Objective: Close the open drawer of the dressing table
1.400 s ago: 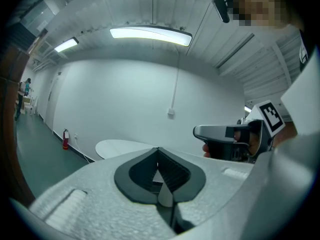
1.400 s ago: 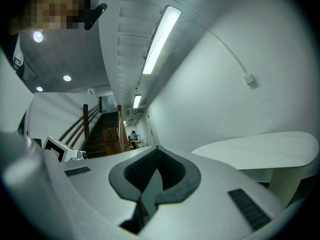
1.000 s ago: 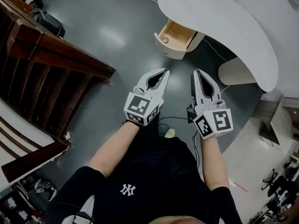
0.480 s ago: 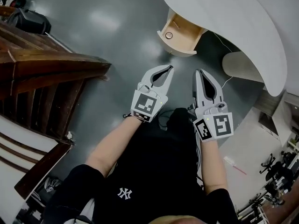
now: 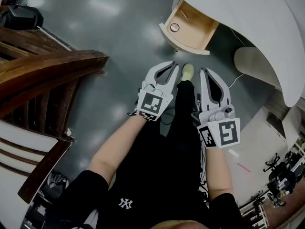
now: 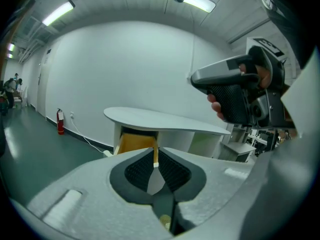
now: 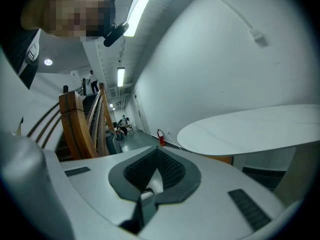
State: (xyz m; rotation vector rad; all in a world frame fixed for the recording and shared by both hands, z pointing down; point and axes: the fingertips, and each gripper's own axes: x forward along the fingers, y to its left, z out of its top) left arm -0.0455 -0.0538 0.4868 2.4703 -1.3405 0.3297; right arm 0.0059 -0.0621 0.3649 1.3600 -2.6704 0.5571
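Note:
The dressing table (image 5: 248, 18) has a curved white top. Its drawer (image 5: 190, 32) stands pulled out, showing a bare wooden inside and a white front with a round knob (image 5: 175, 27). My left gripper (image 5: 175, 66) is shut and empty, its tips a short way in front of the drawer front, not touching it. Beside it on the right, my right gripper (image 5: 204, 72) is also shut and empty. In the left gripper view the jaws (image 6: 156, 154) point at the wooden drawer (image 6: 135, 143) under the table top (image 6: 165, 121). The right gripper view shows its jaws (image 7: 156, 154) level with the table top (image 7: 250, 129).
A dark wooden stair banister (image 5: 52, 75) fills the left side. The person's shoe (image 5: 188, 71) is on the grey floor between the grippers. The table's white pedestal (image 5: 255, 63) and a cable (image 5: 237, 80) lie to the right. A fire extinguisher (image 6: 60, 121) stands by the far wall.
Both grippers have dropped lower and come closer to the open drawer, staying shut. The person has stepped towards the table, and the drawer now sits just ahead of the jaw tips.

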